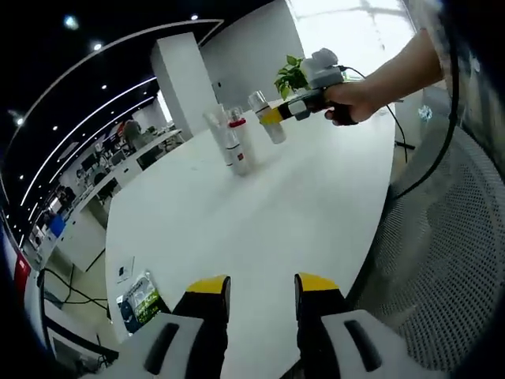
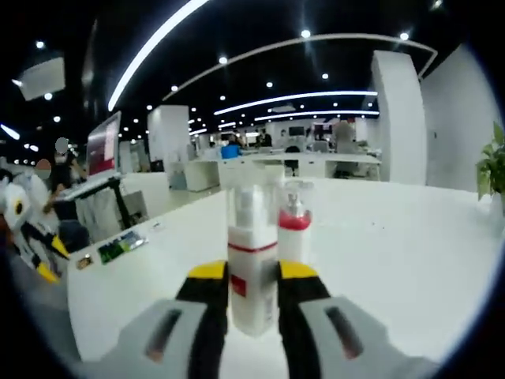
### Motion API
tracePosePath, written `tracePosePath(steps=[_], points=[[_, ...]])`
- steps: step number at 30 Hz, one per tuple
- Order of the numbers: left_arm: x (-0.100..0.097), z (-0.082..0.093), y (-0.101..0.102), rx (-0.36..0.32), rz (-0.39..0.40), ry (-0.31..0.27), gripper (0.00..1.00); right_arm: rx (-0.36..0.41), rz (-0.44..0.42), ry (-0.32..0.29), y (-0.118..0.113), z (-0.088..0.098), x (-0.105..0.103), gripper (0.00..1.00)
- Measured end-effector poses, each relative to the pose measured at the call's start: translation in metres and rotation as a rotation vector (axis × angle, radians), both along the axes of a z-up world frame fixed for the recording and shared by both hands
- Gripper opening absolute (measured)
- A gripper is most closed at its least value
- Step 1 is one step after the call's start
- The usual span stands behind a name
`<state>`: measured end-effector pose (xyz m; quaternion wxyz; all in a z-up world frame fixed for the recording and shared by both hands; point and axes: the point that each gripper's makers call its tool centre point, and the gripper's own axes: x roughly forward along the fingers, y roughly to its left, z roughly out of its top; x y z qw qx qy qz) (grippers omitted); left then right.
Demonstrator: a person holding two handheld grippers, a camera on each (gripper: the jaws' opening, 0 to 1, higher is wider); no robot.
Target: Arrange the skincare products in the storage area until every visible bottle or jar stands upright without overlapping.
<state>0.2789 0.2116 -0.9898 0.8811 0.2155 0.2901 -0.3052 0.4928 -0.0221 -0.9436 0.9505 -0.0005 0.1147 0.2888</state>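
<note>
On the white surface in the left gripper view, three bottles cluster at the far end; my left gripper hangs back, jaws spread and empty, while my right gripper reaches a capped bottle. In the right gripper view, its jaws pinch a white bottle with a red band, upright beside a red-collared pump bottle. I judge placement comes next: set down clear, release.

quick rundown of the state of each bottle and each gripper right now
clear-capped bottle: upright on the table
red-collared bottle: upright, beside it
silver-capped bottle: tilted, at the right gripper's tips
white bottle: upright between the right gripper's jaws
left gripper: open, holding nothing
right gripper: around the white bottle; grip uncertain
</note>
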Motion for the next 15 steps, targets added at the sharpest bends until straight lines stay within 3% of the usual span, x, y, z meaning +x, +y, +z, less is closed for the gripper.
tracePosePath(steps=[5, 15], points=[[0.003, 0.006, 0.004, -0.020, 0.033, -0.015, 0.30, 0.014, 0.015, -0.022, 0.004, -0.008, 0.007, 0.21], [0.001, 0.000, 0.002, -0.004, 0.019, 0.012, 0.30, -0.011, 0.076, -0.034, 0.021, -0.034, 0.019, 0.21]])
